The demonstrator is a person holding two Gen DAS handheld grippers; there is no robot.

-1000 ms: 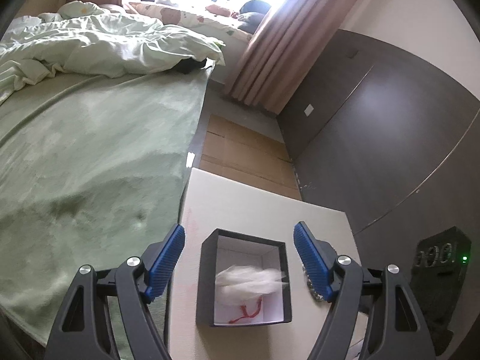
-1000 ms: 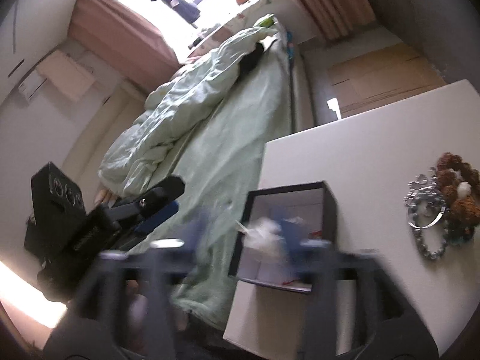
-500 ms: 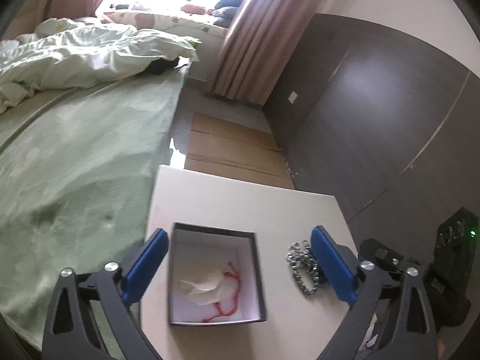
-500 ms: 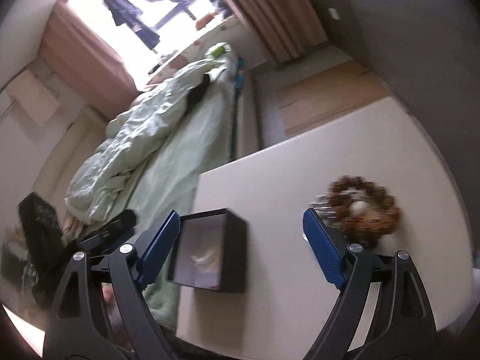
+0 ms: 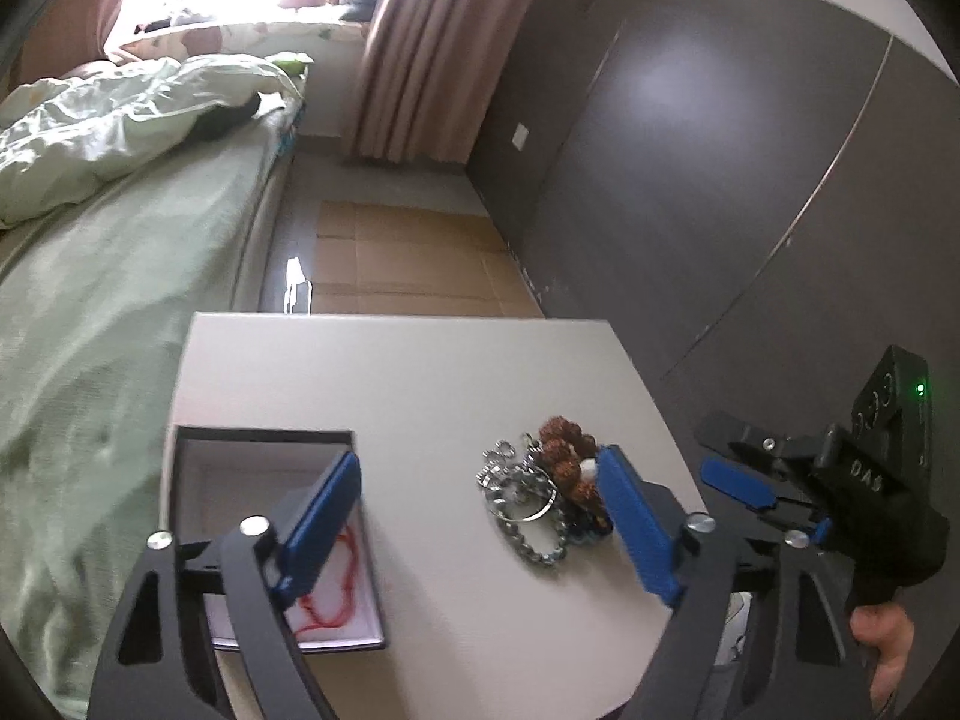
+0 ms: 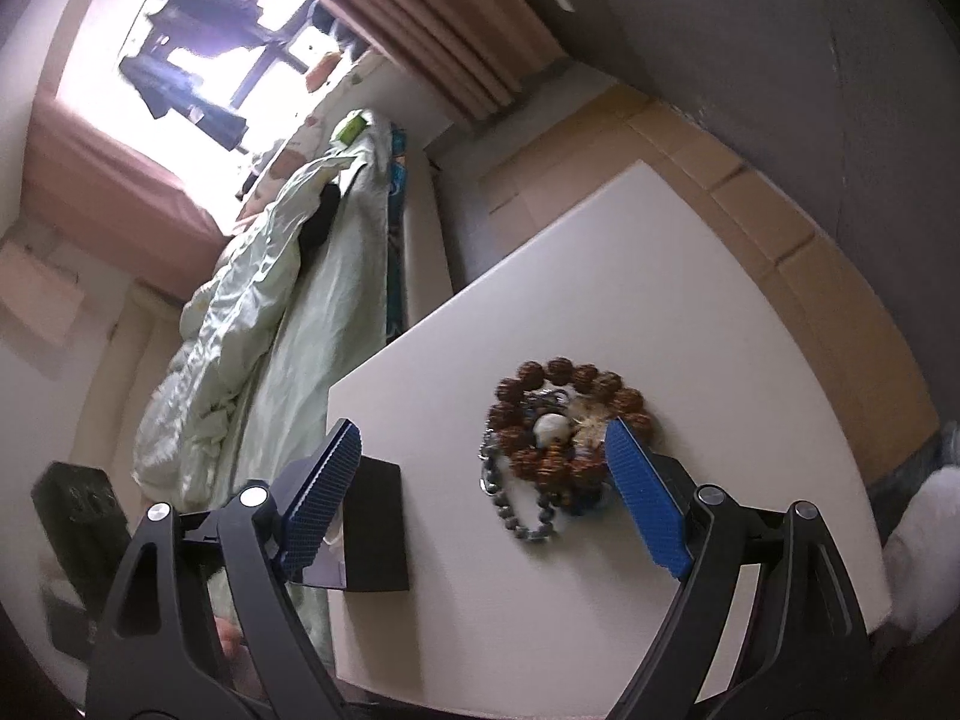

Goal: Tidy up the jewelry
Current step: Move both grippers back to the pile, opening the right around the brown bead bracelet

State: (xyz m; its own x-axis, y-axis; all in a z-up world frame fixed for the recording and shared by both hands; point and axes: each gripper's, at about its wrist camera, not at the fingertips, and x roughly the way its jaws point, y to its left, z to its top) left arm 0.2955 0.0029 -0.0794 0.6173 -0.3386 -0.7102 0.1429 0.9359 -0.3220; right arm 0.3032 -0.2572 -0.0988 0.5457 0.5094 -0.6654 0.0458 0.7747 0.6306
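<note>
A pile of jewelry lies on a small white table [image 5: 420, 384]: a brown bead bracelet [image 6: 570, 414], a silver chain bracelet [image 5: 528, 516] and a metal ring. A black open box [image 5: 198, 480] with a white lining holds a red string [image 5: 336, 594] at the table's left. My left gripper [image 5: 486, 522] is open above the table between box and pile. My right gripper [image 6: 486, 498] is open, its fingers either side of the pile's near edge; it also shows in the left wrist view [image 5: 738, 486].
A bed with a pale green cover [image 5: 102, 300] runs along the table's left side. Cardboard sheets [image 5: 408, 264] lie on the floor beyond the table. A dark wardrobe wall [image 5: 690, 150] stands on the right. Pink curtains [image 5: 414, 48] hang by the window.
The left gripper has swung right, from over the box to between box and jewelry. The right gripper has moved from the box to the jewelry pile.
</note>
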